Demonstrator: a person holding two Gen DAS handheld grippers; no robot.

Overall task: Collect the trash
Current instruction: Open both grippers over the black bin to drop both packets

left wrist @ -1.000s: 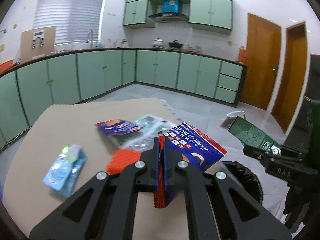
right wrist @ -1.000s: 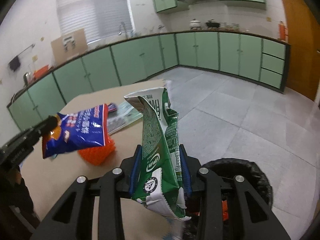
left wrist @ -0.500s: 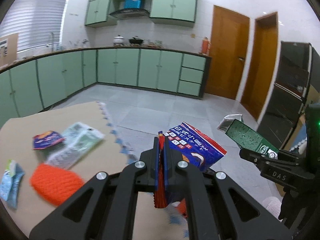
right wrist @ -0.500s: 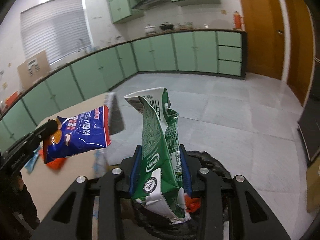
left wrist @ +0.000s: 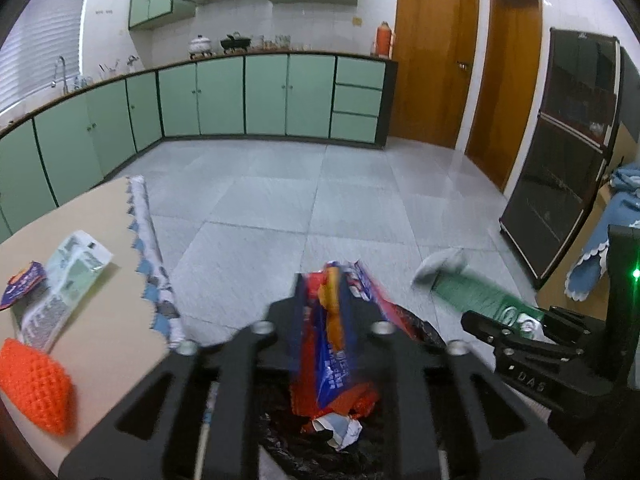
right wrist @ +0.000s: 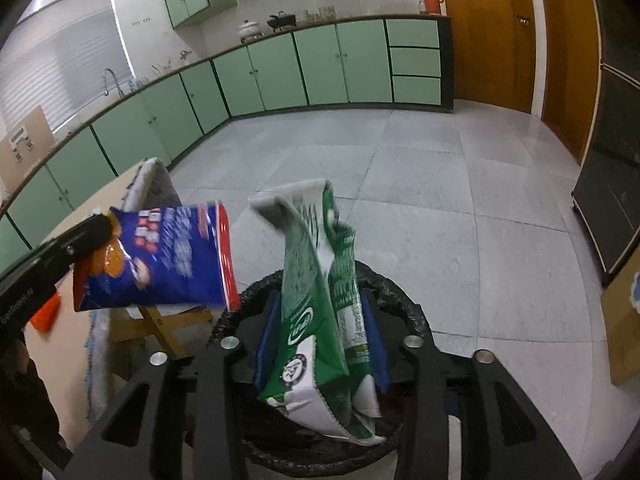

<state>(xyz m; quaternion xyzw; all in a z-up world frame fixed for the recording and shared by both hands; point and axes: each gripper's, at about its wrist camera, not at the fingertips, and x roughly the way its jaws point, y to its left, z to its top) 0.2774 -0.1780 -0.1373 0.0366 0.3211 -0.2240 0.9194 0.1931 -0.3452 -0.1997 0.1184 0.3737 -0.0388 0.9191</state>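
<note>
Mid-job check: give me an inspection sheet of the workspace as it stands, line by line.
Surface: tan table, fringed cloth at its edge.
Job's things: blue snack bag and green bag, both held above the black-lined bin; trash already inside.
Clutter: orange mesh piece, pale wrapper and small blue wrapper on the table.
Grippers: left gripper shut on the blue snack bag; right gripper shut on the green bag.
Cables: nothing seen.
Surroundings: green cabinets, wooden doors, tiled floor.

"das" stands in raised letters on the right claw [left wrist: 516, 330]; the wrappers' print is unreadable.
</note>
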